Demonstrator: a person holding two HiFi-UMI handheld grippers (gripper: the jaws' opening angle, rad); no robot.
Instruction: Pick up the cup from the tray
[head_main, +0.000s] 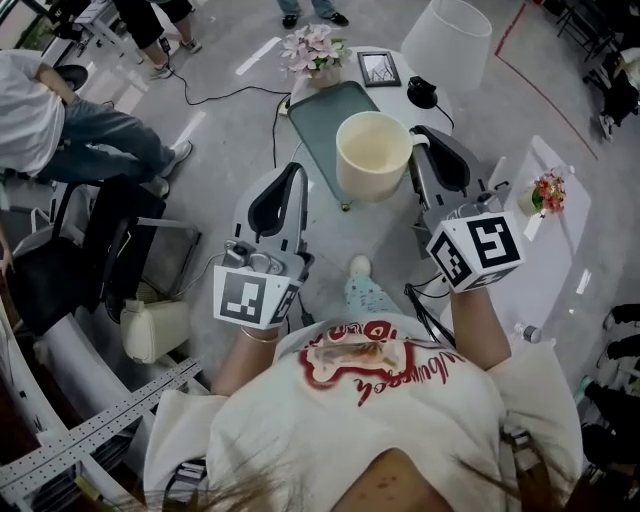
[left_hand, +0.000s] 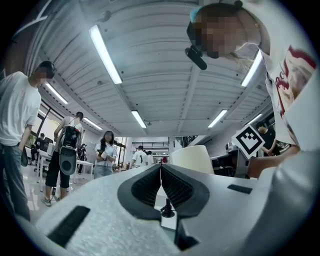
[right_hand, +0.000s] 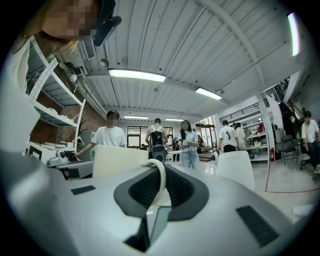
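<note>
Right gripper (head_main: 420, 140) is clamped on the handle of the big cream cup (head_main: 373, 152), upright just to its left and, looks like, lifted over the grey-green tray (head_main: 312, 125); left gripper (head_main: 297, 175) is closed up, empty

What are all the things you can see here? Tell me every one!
cup: one, cream, held up over the tray's near corner
tray: one, grey-green, on the round table
round table: one, white, in front of the person
flowers: one bunch, pink, at the table's far edge
picture frame: one, dark, beside the flowers
small black object: one, on the table's right side
flower pot: one, pink and red blooms, on another table at the right
seated person: one, white shirt, far left
left tongs: one, grey, shut, empty
right tongs: one, grey, shut on the cup's handle
</note>
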